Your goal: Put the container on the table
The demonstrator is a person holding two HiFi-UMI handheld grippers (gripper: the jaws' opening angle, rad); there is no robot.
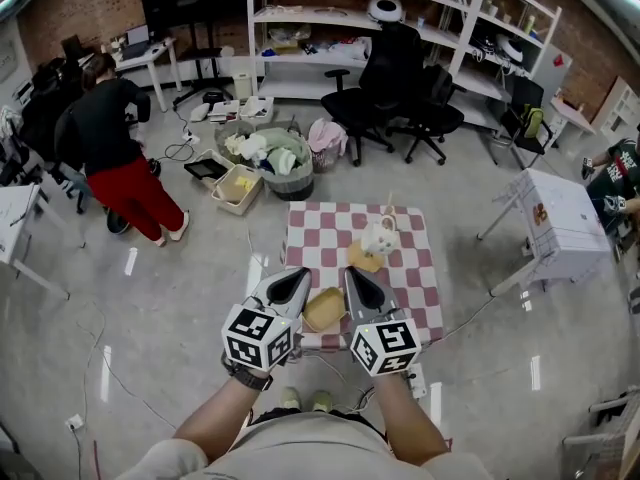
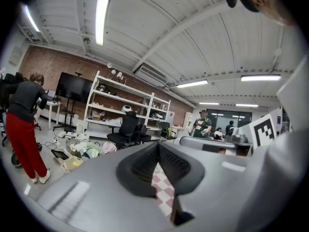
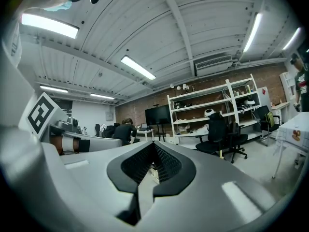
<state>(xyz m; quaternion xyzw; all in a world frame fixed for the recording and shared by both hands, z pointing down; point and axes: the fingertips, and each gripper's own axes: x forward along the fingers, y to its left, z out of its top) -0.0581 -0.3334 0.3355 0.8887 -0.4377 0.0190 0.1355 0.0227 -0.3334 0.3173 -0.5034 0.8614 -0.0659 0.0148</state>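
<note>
A tan open container (image 1: 324, 309) lies on the near edge of the table with the red-and-white checked cloth (image 1: 330, 230), between my two grippers and touched by neither. My left gripper (image 1: 294, 280) hovers just left of it, my right gripper (image 1: 358, 282) just right of it. Both are held above the table and point away from me. In the left gripper view the jaws (image 2: 157, 149) meet at the tip with only checked cloth showing through the slit below. The right gripper (image 3: 153, 148) has its jaws closed the same way, with nothing between them.
Further back on the cloth sit a flat tan piece (image 1: 364, 259) and a white cup-like object (image 1: 378, 238). Behind the table are baskets of clutter (image 1: 268, 158), black office chairs (image 1: 385, 93) and white shelving (image 1: 350, 8). A person in red trousers (image 1: 120, 158) bends at the left. A white folding table (image 1: 562, 223) stands to the right.
</note>
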